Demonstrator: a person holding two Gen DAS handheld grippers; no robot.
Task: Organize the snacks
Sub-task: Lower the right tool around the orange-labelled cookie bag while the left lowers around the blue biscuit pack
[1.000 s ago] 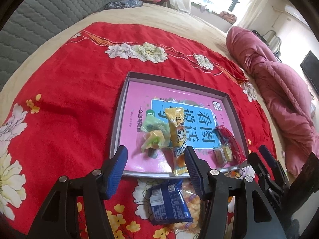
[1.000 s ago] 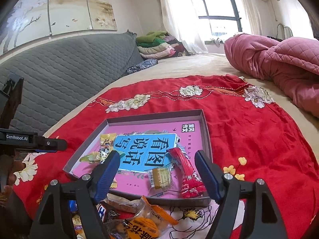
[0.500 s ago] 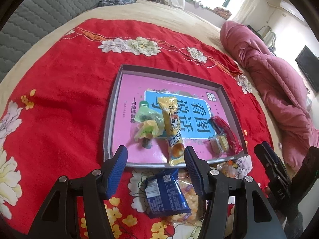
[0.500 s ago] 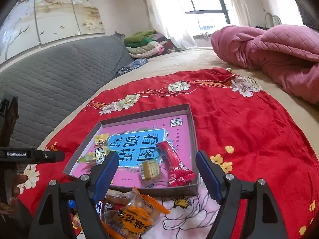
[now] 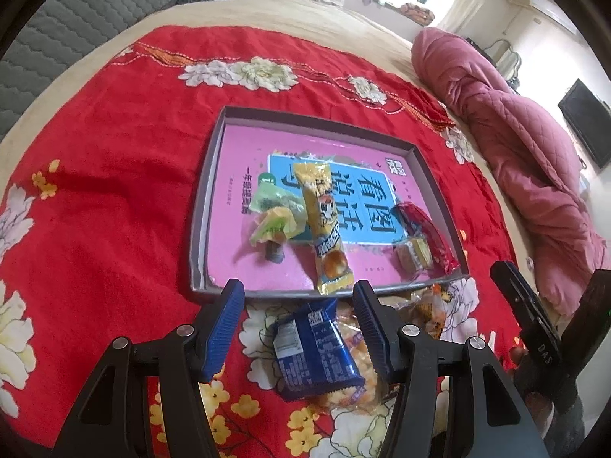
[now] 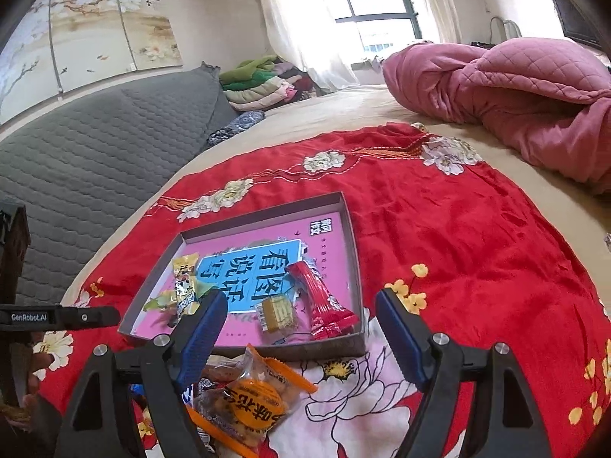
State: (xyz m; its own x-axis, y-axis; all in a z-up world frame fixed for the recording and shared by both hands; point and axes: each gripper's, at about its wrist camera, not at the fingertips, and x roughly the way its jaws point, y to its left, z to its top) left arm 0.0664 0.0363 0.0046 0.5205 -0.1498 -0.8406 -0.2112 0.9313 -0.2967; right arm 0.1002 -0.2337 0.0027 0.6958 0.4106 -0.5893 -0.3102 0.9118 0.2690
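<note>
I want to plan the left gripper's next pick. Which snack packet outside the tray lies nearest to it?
The blue packet, lying on the red cloth right between the open fingers of the left gripper. The orange packets lie further right, beside it.

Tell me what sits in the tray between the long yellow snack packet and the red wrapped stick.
Left wrist view: between the long yellow snack packet and the red wrapped stick in the shallow grey tray, only the tray's pink and blue printed floor; a small clear-wrapped brown cake lies beside the stick.
</note>
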